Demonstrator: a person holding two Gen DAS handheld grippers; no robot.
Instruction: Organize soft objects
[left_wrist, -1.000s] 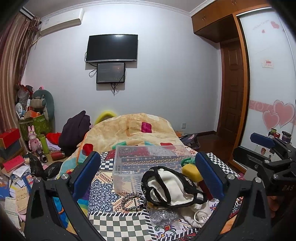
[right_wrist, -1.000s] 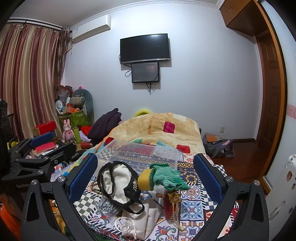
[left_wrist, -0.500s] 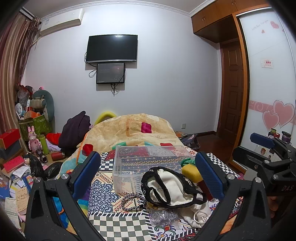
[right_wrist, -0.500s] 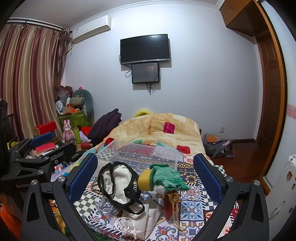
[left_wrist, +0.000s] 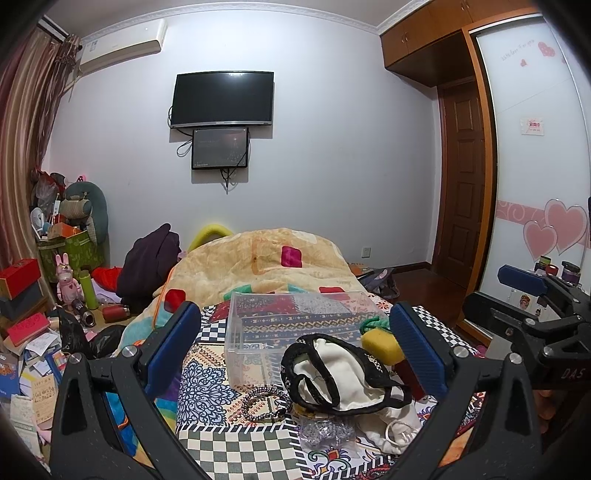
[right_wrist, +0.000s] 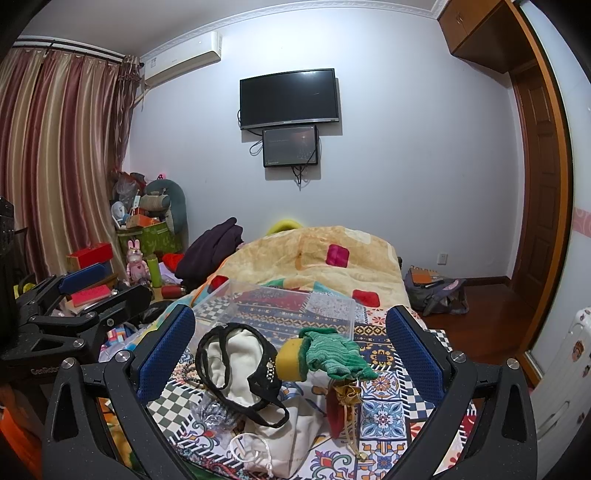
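A white cloth with black trim (left_wrist: 336, 373) lies on the patterned bedcover, seen also in the right wrist view (right_wrist: 240, 365). A yellow sponge (right_wrist: 290, 360) and a green knitted cloth (right_wrist: 334, 350) lie beside it. A clear plastic box (left_wrist: 295, 325) stands empty behind them, also in the right wrist view (right_wrist: 288, 306). A white drawstring pouch (right_wrist: 280, 439) and a red and gold pouch (right_wrist: 341, 400) lie nearer. My left gripper (left_wrist: 295, 350) is open and empty above the pile. My right gripper (right_wrist: 291, 354) is open and empty too.
A beaded bracelet (left_wrist: 264, 402) and a small clear bag (left_wrist: 325, 432) lie at the near edge. A beige blanket (left_wrist: 266, 262) covers the far bed. Boxes, toys and papers (left_wrist: 33, 332) crowd the floor at left. A wooden door (left_wrist: 463, 181) stands at right.
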